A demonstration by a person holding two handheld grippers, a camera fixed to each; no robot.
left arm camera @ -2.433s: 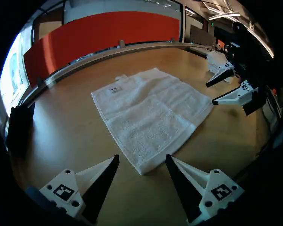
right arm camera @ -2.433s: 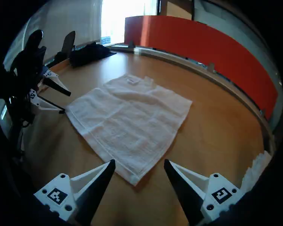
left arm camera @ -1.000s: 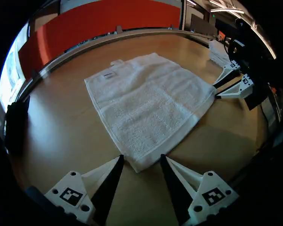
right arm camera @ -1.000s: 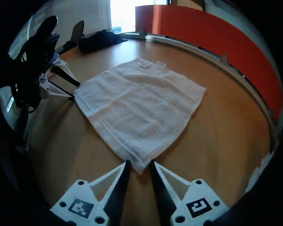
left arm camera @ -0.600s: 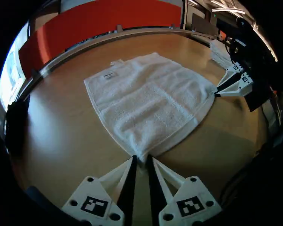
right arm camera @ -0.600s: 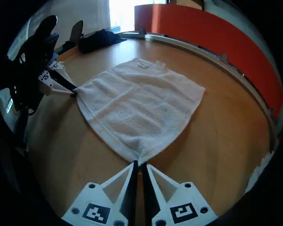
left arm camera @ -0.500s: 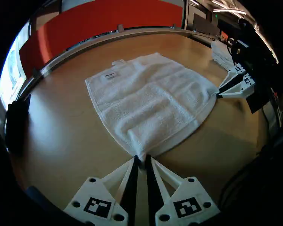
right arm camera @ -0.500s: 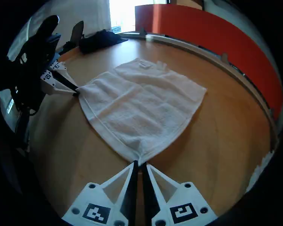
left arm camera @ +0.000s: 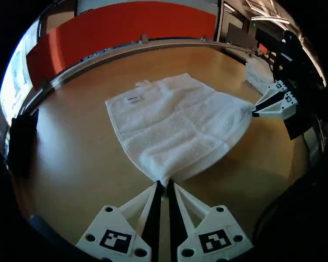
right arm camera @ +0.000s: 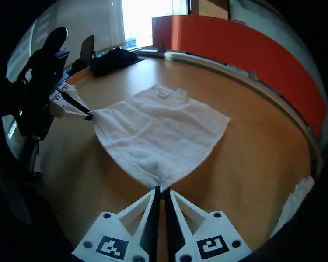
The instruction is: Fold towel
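Towel [left arm camera: 177,122] sits spread on the wooden table [left arm camera: 76,144], far half flat, near edge up off the wood. Left gripper [left arm camera: 163,185] has its fingers pressed together on one corner, and right gripper [right arm camera: 161,190] is pinching the neighbouring corner the same way. My guess is that's so the whole edge can go over to the far side in one piece. It's white terry, nubbly loops with a flat woven band along the hem and a small label [left arm camera: 132,99] near the far edge — floppy stuff, sagging between the two grips.
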